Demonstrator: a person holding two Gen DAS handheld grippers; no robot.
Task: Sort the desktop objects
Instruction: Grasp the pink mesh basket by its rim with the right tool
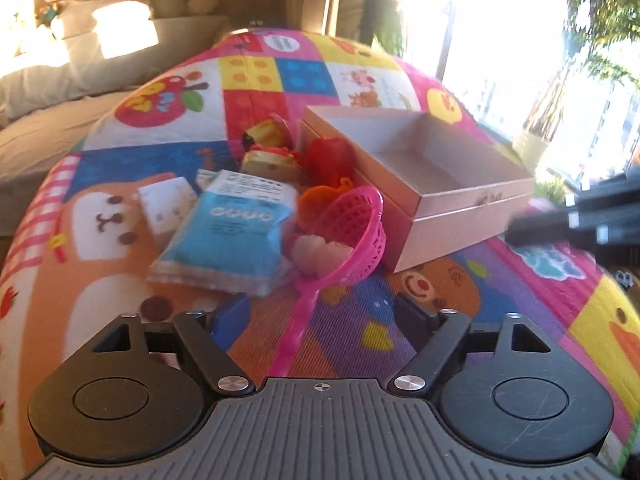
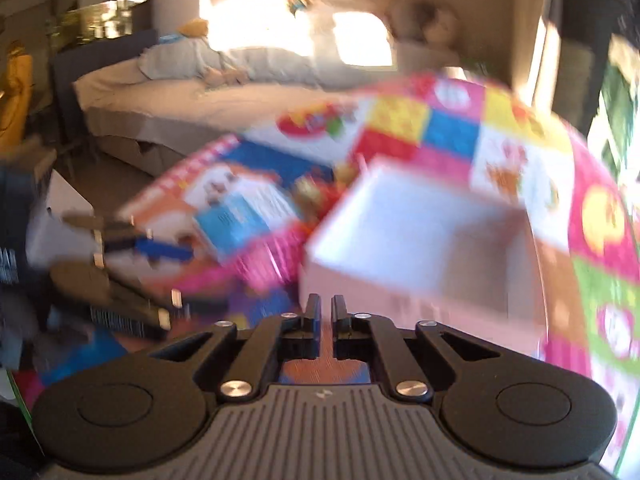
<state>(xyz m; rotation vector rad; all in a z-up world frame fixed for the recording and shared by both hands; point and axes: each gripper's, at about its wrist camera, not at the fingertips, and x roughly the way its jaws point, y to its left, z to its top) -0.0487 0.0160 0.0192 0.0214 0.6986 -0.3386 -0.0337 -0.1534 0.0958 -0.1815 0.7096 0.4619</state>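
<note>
Hovering low over the patchwork play mat, the left gripper has its jaws spread wide and empty, with bare mat between them apart from the pink toy strainer's handle running in. The strainer leans against the near wall of the open pink cardboard box, just beside a blue packet (toys crowd behind it). The right gripper, badly blurred, is nearly closed on nothing before the box.
</note>
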